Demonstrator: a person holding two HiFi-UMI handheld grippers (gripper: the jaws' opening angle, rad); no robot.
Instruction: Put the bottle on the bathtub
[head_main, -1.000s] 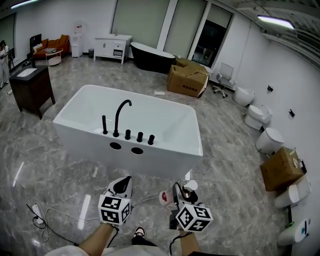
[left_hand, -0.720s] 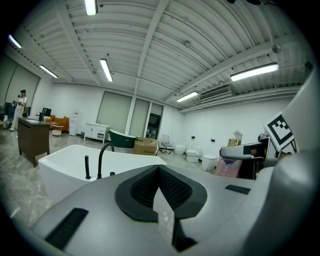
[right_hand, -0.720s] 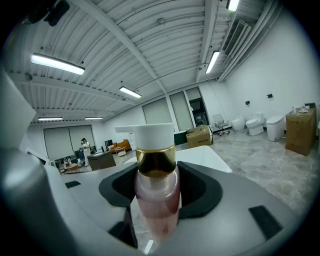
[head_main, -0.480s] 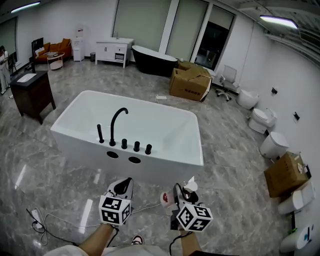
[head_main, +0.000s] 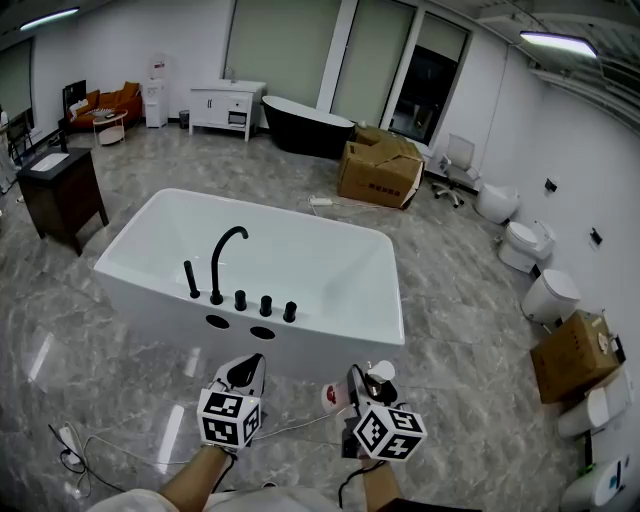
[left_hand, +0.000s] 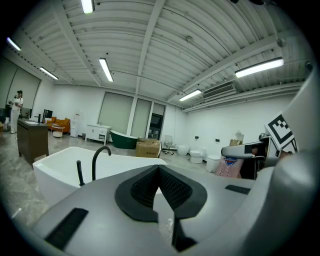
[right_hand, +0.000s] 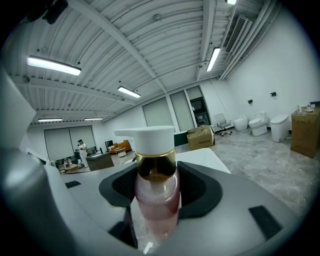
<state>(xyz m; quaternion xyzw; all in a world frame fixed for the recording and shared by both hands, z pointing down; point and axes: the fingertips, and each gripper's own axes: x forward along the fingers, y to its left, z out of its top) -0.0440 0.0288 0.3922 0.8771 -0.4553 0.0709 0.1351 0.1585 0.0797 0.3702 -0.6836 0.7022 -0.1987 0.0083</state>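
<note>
The white bathtub (head_main: 330, 328) stands on the marble floor ahead of me, with a black faucet (head_main: 222, 260) and black knobs on its near rim. My right gripper (head_main: 362, 388) is shut on a pink pump bottle (head_main: 336, 396) with a white pump head, held upright just short of the tub. In the right gripper view the bottle (right_hand: 156, 200) fills the gap between the black pads of the right gripper (right_hand: 157, 186). My left gripper (head_main: 244, 371) hovers beside it, shut and empty. In the left gripper view its pads (left_hand: 175, 187) meet, with the tub (left_hand: 60, 167) beyond and the bottle (left_hand: 229, 167) at the right.
A dark vanity cabinet (head_main: 58, 190) stands at the left. A cardboard box (head_main: 378, 172) and a black tub (head_main: 305, 125) are behind the white tub. Toilets (head_main: 550, 295) and another box (head_main: 572, 355) line the right wall. A cable (head_main: 75, 445) lies on the floor near left.
The bathtub has come closer and lower in the head view as both grippers travel toward it together. The bottle stays gripped in the right gripper.
</note>
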